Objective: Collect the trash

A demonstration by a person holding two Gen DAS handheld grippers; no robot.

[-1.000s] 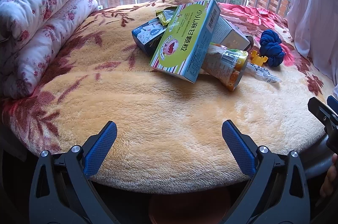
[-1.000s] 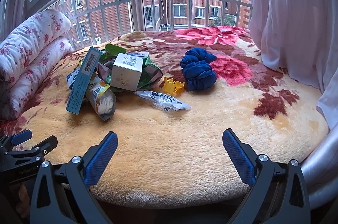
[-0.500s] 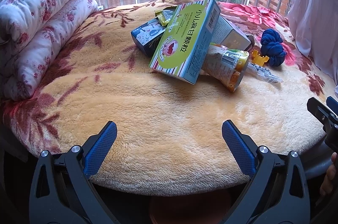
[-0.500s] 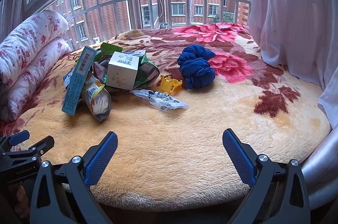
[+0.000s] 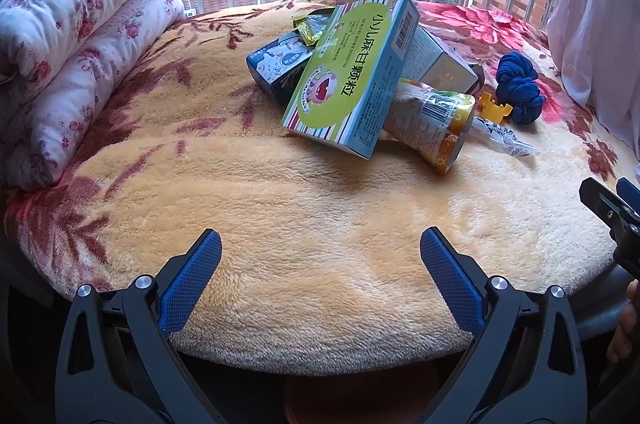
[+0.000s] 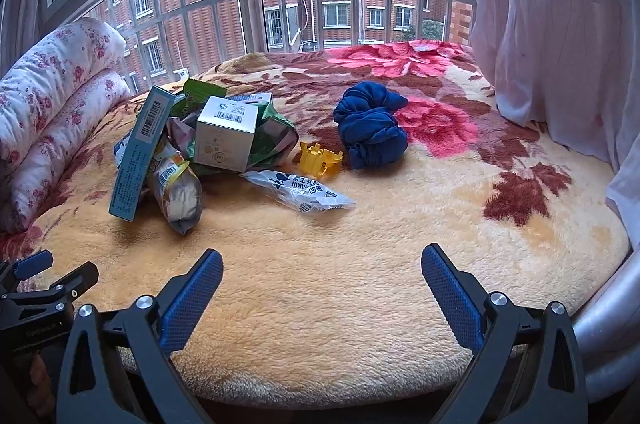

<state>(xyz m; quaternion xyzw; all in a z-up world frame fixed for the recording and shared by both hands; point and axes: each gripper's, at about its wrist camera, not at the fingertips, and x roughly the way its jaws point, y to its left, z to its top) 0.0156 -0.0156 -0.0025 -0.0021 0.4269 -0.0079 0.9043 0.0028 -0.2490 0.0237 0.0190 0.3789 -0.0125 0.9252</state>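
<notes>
A: Two grippers, both over the near edge of the blanket (image 6: 360,288); the left gripper (image 5: 320,264) has its jaws spread wide with nothing between them; the right gripper (image 6: 322,276) is just as wide and empty

B: And the trash?

A: Heaped on the far left of the blanket, well apart from both grippers; a green box (image 5: 352,75) leans tilted on the heap, its low end near the blanket; a dark box (image 5: 276,67) lies behind it to the left; a snack bag (image 5: 436,115) sticks out from under its right side

B: What does the right view add?

A: A white box (image 6: 226,131) sits on top of green wrappers (image 6: 272,135); a clear wrapper (image 6: 300,191) lies flat just in front of the heap; a yellow piece (image 6: 320,157) stands beside it, close to a blue cloth (image 6: 372,131)

B: Anything else?

A: A rolled quilt (image 5: 76,35) along the left edge; a curtain (image 6: 552,7) on the right
</notes>
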